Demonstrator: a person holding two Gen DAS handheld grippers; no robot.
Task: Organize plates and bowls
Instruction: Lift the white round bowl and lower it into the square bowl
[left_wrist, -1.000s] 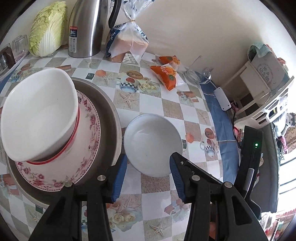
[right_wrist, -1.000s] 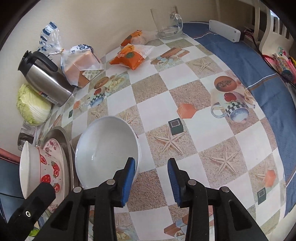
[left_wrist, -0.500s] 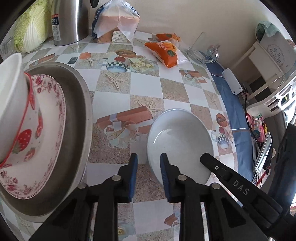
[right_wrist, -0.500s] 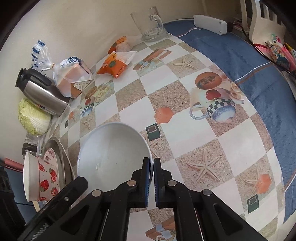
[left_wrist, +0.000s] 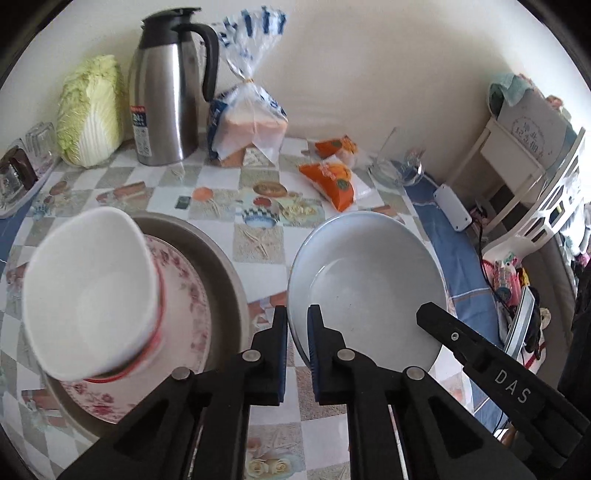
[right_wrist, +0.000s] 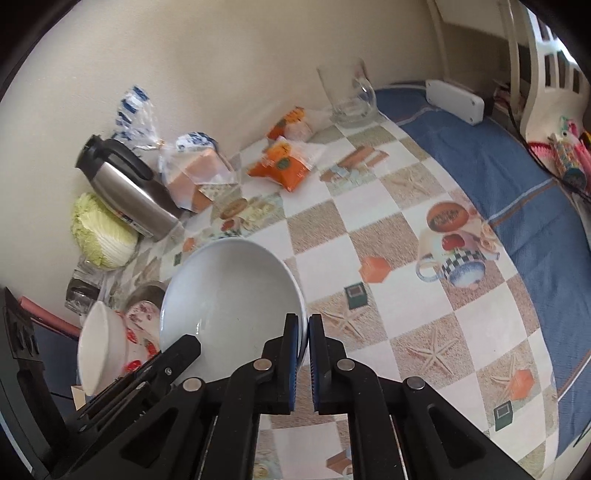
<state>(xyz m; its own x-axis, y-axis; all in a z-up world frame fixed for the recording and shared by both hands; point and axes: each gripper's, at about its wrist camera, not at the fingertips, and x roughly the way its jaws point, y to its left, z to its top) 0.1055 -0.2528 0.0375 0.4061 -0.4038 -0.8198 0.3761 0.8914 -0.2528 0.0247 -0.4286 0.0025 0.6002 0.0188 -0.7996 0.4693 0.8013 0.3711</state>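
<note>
A pale grey-white bowl (left_wrist: 365, 280) is held by both grippers, lifted off the table. My left gripper (left_wrist: 297, 325) is shut on its left rim. My right gripper (right_wrist: 303, 339) is shut on its right rim; the bowl (right_wrist: 229, 291) fills the middle left of the right wrist view. To the left, a white bowl with a red band (left_wrist: 88, 291) sits tilted on a floral plate (left_wrist: 188, 306), which rests on a grey metal plate (left_wrist: 225, 273). The right gripper's finger (left_wrist: 480, 350) crosses the lower right of the left wrist view.
Along the wall stand a cabbage (left_wrist: 88, 110), a steel thermos jug (left_wrist: 166, 85), a bag of bread (left_wrist: 247, 118), orange snack packs (left_wrist: 328, 177) and a glass mug (right_wrist: 347, 96). A blue cloth (right_wrist: 517, 192) covers the table's right side. A white chair (left_wrist: 546, 206) stands beyond it.
Both grippers closed on the grey-white bowl's rim, one on each side, and raised it off the table. The stack of plates with the red-banded bowl stayed put.
</note>
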